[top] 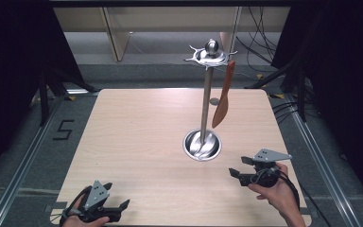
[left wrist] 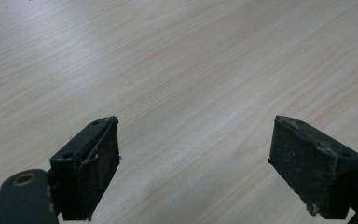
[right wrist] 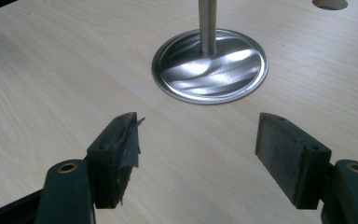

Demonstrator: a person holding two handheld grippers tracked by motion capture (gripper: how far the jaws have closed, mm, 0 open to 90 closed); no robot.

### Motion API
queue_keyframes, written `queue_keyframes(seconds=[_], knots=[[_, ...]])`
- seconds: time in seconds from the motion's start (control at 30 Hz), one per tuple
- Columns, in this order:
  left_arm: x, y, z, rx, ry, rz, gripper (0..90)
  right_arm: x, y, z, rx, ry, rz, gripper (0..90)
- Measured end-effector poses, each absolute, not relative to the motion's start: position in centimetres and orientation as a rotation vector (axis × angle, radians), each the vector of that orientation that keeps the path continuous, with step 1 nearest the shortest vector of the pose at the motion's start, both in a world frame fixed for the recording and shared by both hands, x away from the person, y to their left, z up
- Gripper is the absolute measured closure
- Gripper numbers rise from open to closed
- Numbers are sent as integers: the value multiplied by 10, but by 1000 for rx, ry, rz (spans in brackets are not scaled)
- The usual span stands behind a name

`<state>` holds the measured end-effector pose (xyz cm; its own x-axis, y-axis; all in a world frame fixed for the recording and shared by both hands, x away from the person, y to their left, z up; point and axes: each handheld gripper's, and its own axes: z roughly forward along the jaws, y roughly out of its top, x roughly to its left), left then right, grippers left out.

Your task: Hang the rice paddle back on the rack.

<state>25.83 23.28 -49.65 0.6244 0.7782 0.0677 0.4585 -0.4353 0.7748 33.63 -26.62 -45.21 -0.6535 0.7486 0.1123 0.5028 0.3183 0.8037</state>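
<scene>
Right tongs [top: 237, 167] gape empty near the stand [top: 202, 144]

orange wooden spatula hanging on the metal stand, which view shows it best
The high view: the orange wooden spatula hangs full-length from the metal stand. The right gripper view catches the stand's round base and pole; the left gripper view faces bare tabletop.

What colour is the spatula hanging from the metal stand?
Reddish-brown; the spatula shows best in the high view.

- Surface [top: 137, 142]: pale wood, fine grain streaks.
- Stand [top: 206, 101]: shiny silver metal, rippled reflections in base.
- Spatula [top: 223, 97] on stand: orange-brown.
- L claw [top: 118, 208] & R claw [top: 236, 168]: black, grey top plates.
</scene>
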Motion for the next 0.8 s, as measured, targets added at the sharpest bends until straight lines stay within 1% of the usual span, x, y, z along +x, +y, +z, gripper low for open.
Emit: queue_keyframes(seconds=[0.07, 0.27, 0.3, 0.37, 0.53, 0.57, 0.6, 0.7, 0.73, 0.8], knots=[[257, 232, -497, 2081, 977, 524, 153, 335, -267, -452, 1138, 2315, 1228, 312], [258, 232, -498, 2072, 967, 539, 154, 332, -268, -456, 1143, 2314, 1225, 311], [258, 233, -497, 2099, 965, 549, 154, 332, -268, -457, 1136, 2324, 1214, 310], [258, 233, -497, 2097, 967, 551, 154, 330, -267, -458, 1143, 2321, 1218, 310], [257, 231, -498, 2068, 985, 536, 154, 330, -267, -462, 1120, 2338, 1204, 308], [258, 232, -497, 2092, 967, 537, 154, 329, -266, -462, 1129, 2329, 1207, 308], [257, 231, -498, 2076, 992, 525, 154, 329, -266, -463, 1118, 2342, 1200, 307], [257, 230, -499, 2075, 983, 527, 153, 325, -263, -466, 1152, 2343, 1187, 306], [257, 230, -498, 2091, 971, 531, 153, 327, -265, -466, 1103, 2353, 1169, 305], [257, 231, -498, 2103, 951, 540, 153, 323, -262, -467, 1156, 2361, 1183, 305]])
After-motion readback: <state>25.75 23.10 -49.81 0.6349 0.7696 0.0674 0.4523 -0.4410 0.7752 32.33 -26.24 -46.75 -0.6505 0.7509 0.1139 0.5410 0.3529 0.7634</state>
